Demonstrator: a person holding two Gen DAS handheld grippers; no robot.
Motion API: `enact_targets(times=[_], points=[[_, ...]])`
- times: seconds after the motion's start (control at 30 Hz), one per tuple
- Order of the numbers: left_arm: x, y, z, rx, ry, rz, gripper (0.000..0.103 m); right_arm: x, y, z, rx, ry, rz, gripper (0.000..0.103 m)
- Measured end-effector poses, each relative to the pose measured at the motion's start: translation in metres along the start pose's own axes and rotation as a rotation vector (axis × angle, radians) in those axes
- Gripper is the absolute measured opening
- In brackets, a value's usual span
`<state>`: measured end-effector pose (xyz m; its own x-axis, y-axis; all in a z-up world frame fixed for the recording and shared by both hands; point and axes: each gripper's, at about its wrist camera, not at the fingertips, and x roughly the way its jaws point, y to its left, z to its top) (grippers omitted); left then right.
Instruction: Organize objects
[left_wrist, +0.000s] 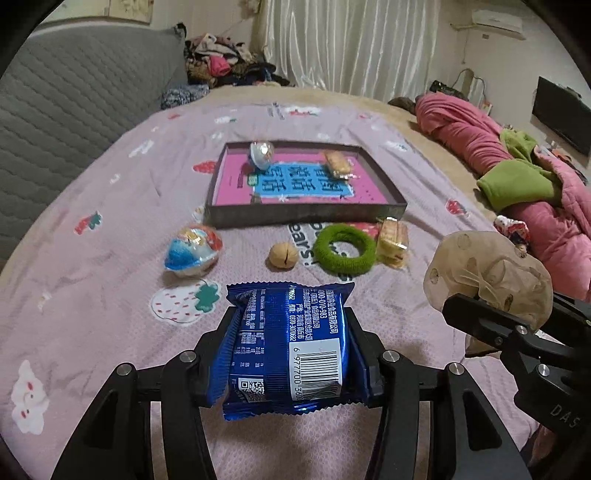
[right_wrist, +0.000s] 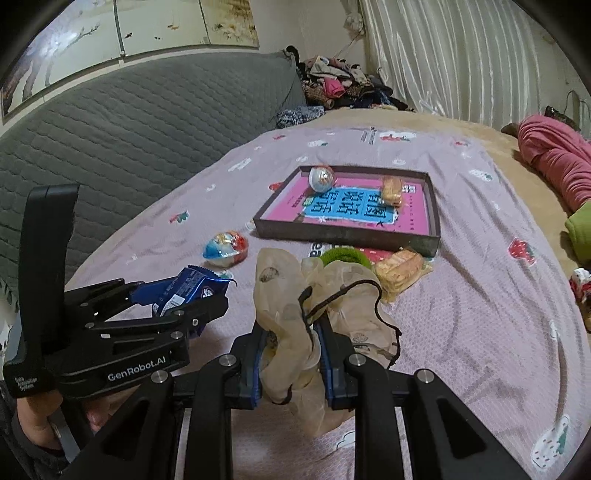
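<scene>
Two wrist views, shared tray (left_wrist: 306, 216)

Behind your work area — a grey quilted headboard (right_wrist: 122, 122) along the left. A heap of clothes (left_wrist: 229, 62) sits in the far corner beside the white curtains (left_wrist: 351, 40). To your right, a pink quilt (left_wrist: 476, 136) with a green blanket (left_wrist: 517, 177) bunched against it — air conditioner (left_wrist: 496, 18) and television (left_wrist: 561, 114) on that wall.

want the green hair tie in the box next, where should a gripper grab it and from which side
The green hair tie lies flat on the bedspread before the box, hole up. Probably best from above: one finger in the hole, one outside, pinching the near rim. The walnut on one side and the wrapped biscuit on the other crowd a sideways approach.
</scene>
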<state>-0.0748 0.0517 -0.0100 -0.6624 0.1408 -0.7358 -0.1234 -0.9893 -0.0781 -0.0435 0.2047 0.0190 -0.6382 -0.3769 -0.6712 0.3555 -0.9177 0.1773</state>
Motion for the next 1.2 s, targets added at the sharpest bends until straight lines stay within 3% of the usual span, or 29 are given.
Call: enact_targets(times=[0.67,1.2], points=[[-0.074,-0.016,0.007,0.060,-0.149,0.057,0.055,-0.058,0.029,0.015,-0.024,-0.125,-0.083,0.024],[-0.119,-0.022,0.033,0.095,-0.250,0.076,0.055,-0.099,0.034,0.039,-0.048,-0.210,-0.119,0.024]])
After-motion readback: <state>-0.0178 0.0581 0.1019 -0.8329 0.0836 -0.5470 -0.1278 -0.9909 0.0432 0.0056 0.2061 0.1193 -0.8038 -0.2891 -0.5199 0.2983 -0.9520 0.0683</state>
